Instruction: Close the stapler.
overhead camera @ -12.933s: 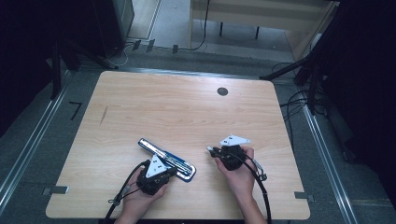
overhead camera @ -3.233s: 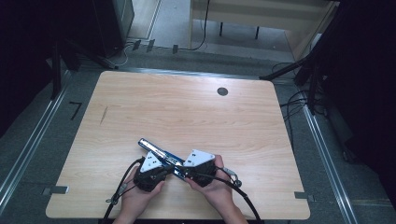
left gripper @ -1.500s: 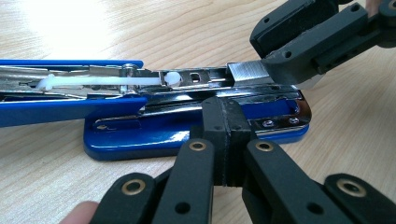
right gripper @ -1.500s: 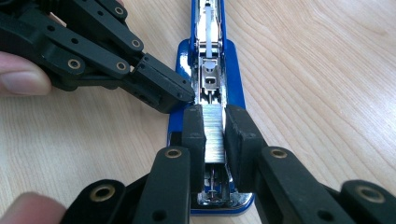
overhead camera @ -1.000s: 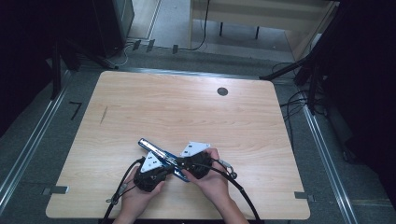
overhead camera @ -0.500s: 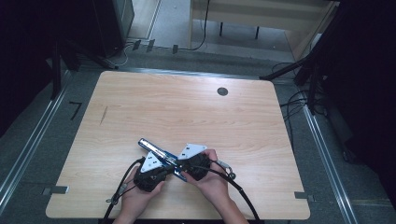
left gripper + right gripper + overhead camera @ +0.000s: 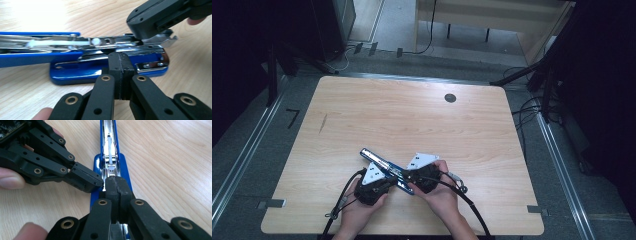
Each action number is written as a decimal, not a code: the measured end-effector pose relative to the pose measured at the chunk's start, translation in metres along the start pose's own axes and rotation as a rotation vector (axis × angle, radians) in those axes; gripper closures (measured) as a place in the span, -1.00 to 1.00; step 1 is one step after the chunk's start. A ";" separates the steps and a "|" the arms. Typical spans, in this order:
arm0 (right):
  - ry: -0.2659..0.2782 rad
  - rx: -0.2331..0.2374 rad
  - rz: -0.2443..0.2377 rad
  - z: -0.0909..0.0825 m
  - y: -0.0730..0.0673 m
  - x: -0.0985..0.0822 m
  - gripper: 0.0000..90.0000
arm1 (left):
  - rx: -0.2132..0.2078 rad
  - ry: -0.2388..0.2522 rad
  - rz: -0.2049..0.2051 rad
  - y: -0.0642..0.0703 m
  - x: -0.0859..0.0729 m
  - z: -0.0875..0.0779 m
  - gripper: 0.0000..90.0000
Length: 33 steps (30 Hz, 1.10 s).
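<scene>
Two closed claws (on stapler [image 7: 385, 169])

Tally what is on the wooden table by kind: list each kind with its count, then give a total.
Stapler, blue, lying opened out: 1
Hand-held grippers, left gripper and right gripper, both with shut fingers at the stapler: 2
Round dark cap set into the table near its far edge: 1
Total: 4
</scene>
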State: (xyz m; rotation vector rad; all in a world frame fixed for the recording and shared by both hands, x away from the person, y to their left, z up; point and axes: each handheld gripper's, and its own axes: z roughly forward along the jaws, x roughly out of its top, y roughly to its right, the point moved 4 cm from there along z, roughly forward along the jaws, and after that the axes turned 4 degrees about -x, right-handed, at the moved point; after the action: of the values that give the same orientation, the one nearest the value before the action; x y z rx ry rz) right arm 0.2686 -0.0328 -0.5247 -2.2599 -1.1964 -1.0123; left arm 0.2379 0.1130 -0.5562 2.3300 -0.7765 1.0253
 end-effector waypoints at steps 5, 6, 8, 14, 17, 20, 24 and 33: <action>0.015 0.005 0.005 0.003 0.001 0.006 1.00 | 0.026 -0.001 -0.001 -0.005 0.002 -0.006 1.00; 0.017 0.009 0.010 0.003 0.001 0.006 1.00 | 0.040 -0.001 0.007 -0.007 0.002 -0.008 1.00; 0.021 0.008 0.012 0.004 0.001 0.009 1.00 | 0.062 0.007 -0.005 -0.014 0.003 -0.014 1.00; 0.018 0.008 0.024 0.009 0.002 0.016 1.00 | 0.104 0.015 -0.058 -0.036 0.001 -0.024 1.00; 0.017 0.011 0.023 0.013 0.002 0.021 1.00 | 0.117 0.011 -0.073 -0.043 0.000 -0.026 1.00; 0.018 0.015 0.028 0.017 0.001 0.026 1.00 | 0.126 0.008 -0.078 -0.048 -0.001 -0.026 1.00; 0.016 0.024 0.023 0.024 -0.001 0.033 1.00 | 0.132 0.001 -0.103 -0.052 -0.003 -0.025 1.00; -0.004 0.035 0.017 0.042 -0.005 0.044 1.00 | 0.143 -0.017 -0.115 -0.056 -0.005 -0.021 1.00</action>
State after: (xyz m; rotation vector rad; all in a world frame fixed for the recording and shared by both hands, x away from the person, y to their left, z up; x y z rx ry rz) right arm 0.2984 0.0197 -0.5194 -2.2429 -1.1858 -0.9735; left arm 0.2614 0.1685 -0.5582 2.4754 -0.5845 1.0419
